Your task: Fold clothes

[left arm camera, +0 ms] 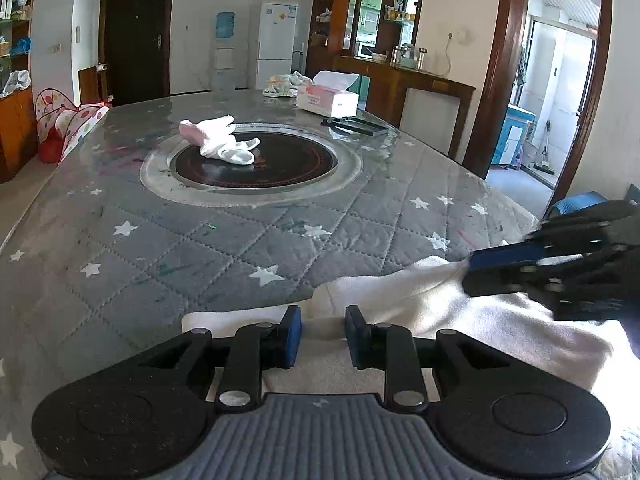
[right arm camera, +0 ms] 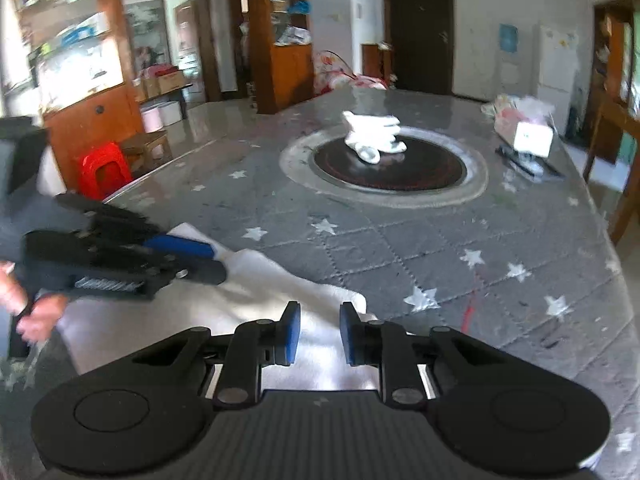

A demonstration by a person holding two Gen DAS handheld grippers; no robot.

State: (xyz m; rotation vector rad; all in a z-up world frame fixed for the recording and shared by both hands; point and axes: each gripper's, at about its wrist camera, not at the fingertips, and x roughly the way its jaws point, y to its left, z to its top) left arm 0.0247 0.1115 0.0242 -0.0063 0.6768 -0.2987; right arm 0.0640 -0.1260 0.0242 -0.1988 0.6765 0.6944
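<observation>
- White cloth (left arm camera: 460, 312) lying at the near edge of the counter (left arm camera: 200, 240), flat-ish with a few soft folds, well short of the round black hotplate (left arm camera: 256, 162) set in the middle of the gray star-print cover.
- Left gripper (left arm camera: 323, 336) sitting right over the near hem of that cloth, jaws spread with a clear gap, blue pads (left arm camera: 294, 332) not pressing anything, cloth visible between them.
- Right gripper (right arm camera: 319, 334) same deal from its own camera: jaws spread, cloth underneath and between the pads, nothing pinched.
- Seen from the left camera, right gripper off to the side of the hotplate's near rim, blurry, low over the cloth's far corner; touching it or not, can't tell from here.
- Seen from the right camera, left gripper also blurry, resting at the cloth's other end, hand (right arm camera: 28, 312) on its handle partly in view.
- Small bundle of white and pink clothes (left arm camera: 218, 140) sitting on the hotplate, hanging over its rim on one side.
- Tissue box (left arm camera: 328, 100) beyond the hotplate, near the counter's far edge, with a black flat thing (left arm camera: 354, 125) just beside it and a crumpled patterned cloth (left arm camera: 286, 84) behind.
- Red stool (right arm camera: 105, 170) on the floor off to the side of the counter.
</observation>
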